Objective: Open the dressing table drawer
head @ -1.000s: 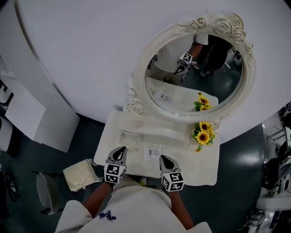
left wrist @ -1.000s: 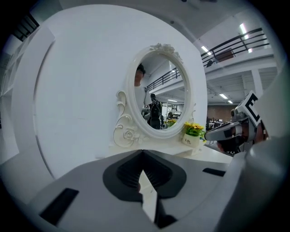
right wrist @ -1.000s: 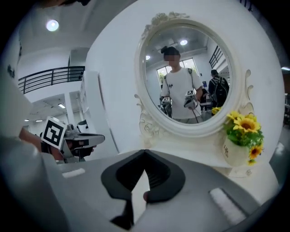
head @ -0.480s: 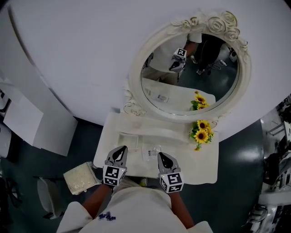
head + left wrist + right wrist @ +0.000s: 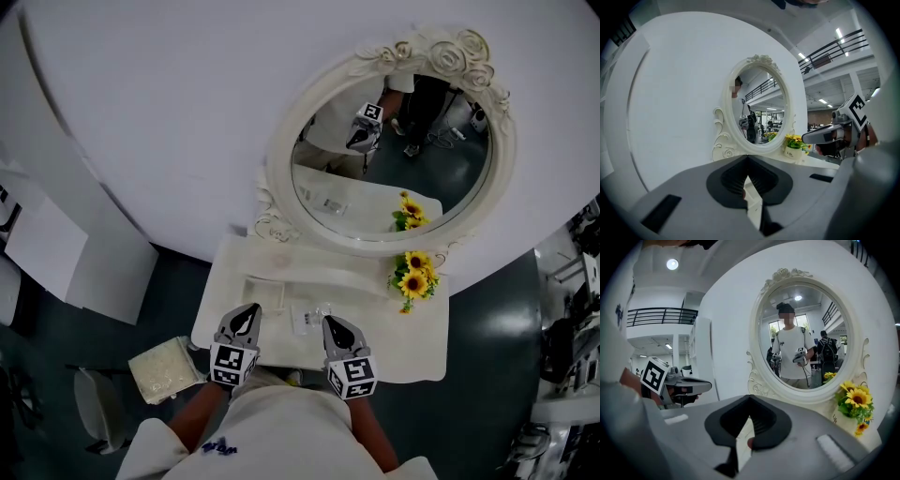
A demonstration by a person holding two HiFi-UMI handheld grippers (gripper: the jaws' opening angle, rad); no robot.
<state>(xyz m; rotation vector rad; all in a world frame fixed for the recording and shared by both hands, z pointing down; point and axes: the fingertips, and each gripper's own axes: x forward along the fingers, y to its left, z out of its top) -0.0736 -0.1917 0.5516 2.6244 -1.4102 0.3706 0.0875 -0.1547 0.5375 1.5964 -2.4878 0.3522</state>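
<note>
The white dressing table (image 5: 427,342) stands against the wall under an oval mirror (image 5: 328,164). Its drawer front does not show in any view; the tabletop's front edge and my body hide it. My left gripper (image 5: 247,313) hovers over the front edge, left of centre, shut and empty. My right gripper (image 5: 331,324) hangs beside it on the right, also shut and empty. In the left gripper view the shut jaws (image 5: 747,157) point at the mirror frame (image 5: 723,140), and the right gripper (image 5: 824,136) shows alongside. The right gripper view shows its shut jaws (image 5: 750,397) and the left gripper (image 5: 686,386).
On the tabletop lie a shallow white tray (image 5: 265,291) and a clear packet (image 5: 310,316), just beyond the gripper tips. A sunflower pot (image 5: 412,277) stands at the back right. A beige cushioned stool (image 5: 165,367) sits on the floor at the left.
Both grippers have risen a little over the table's front edge, side by side. Their jaws stay shut and nothing was touched.
</note>
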